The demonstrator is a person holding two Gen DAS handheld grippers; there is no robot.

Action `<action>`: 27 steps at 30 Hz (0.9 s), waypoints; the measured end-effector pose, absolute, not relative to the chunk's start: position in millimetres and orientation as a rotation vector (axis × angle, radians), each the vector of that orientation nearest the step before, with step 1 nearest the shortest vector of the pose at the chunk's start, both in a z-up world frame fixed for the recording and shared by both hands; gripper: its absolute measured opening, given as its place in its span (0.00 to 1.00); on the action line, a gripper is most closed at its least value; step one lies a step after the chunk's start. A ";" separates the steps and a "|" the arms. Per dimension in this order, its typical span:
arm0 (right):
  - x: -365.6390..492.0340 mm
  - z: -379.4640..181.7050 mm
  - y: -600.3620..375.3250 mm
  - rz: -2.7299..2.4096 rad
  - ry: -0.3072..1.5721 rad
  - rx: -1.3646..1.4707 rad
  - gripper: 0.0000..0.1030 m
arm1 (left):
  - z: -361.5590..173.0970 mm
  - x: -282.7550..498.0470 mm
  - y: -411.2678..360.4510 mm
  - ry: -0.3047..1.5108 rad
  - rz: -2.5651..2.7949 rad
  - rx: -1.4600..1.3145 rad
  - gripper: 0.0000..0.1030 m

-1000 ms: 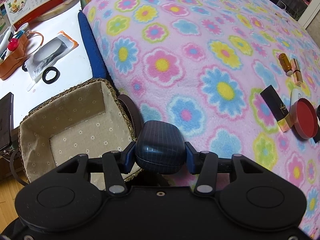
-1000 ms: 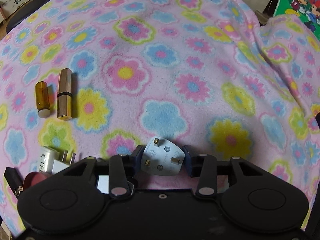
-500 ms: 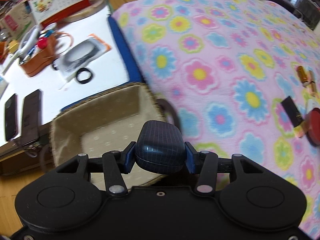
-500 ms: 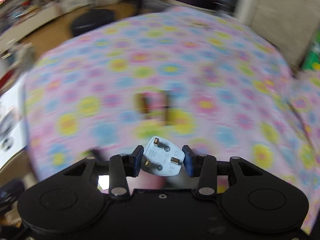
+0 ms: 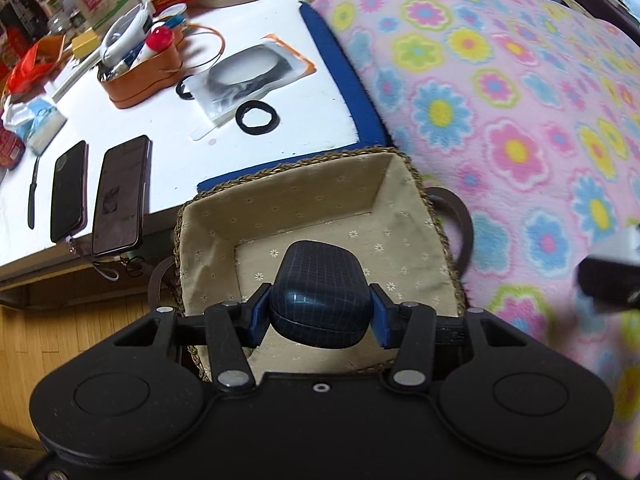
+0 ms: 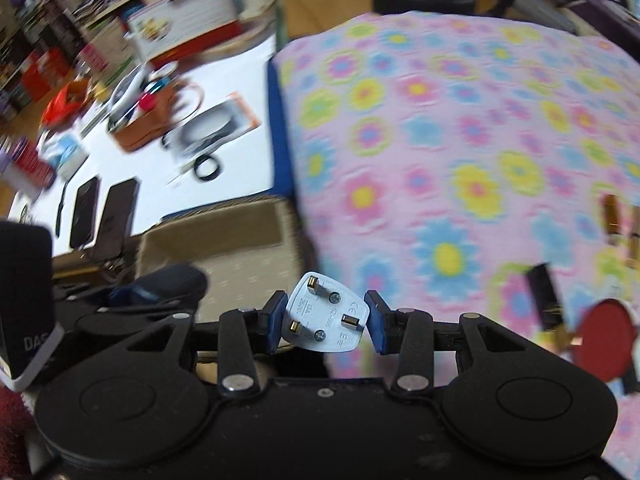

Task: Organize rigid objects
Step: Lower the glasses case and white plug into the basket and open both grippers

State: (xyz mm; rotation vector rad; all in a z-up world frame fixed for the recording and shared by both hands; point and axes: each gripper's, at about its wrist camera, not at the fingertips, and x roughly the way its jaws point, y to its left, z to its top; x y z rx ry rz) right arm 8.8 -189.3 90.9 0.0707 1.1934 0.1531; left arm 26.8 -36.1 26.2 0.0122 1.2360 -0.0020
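Observation:
My left gripper [image 5: 320, 316] is shut on a dark blue rounded case [image 5: 320, 296] and hangs over the fabric-lined wicker basket [image 5: 280, 208]. In the right wrist view my right gripper [image 6: 325, 322] is shut on a white three-pin plug [image 6: 325, 314], held over the flowered blanket's edge just right of the basket [image 6: 224, 236]. The left gripper with its dark case [image 6: 168, 280] shows at the lower left of that view. A red round compact [image 6: 604, 340], a black lipstick box [image 6: 544, 292] and an amber bottle [image 6: 610, 212] lie on the blanket at the right.
The pink flowered blanket [image 5: 520, 100] fills the right side. Left of the basket stands a white table [image 5: 140, 128] with two phones [image 5: 118, 196], an orange organiser [image 5: 144, 72], a black ring [image 5: 256, 117] and a packet. Wooden floor [image 5: 60, 340] lies below the table.
My left gripper carried the dark case leftward from the basket's rim to above its inside. My right gripper swung fast to the left with the plug, from mid-blanket to beside the basket.

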 end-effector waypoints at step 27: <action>46.4 24.2 -130.0 0.166 1.277 -0.013 0.40 | -9.4 35.2 13.3 1.340 0.148 -0.172 0.47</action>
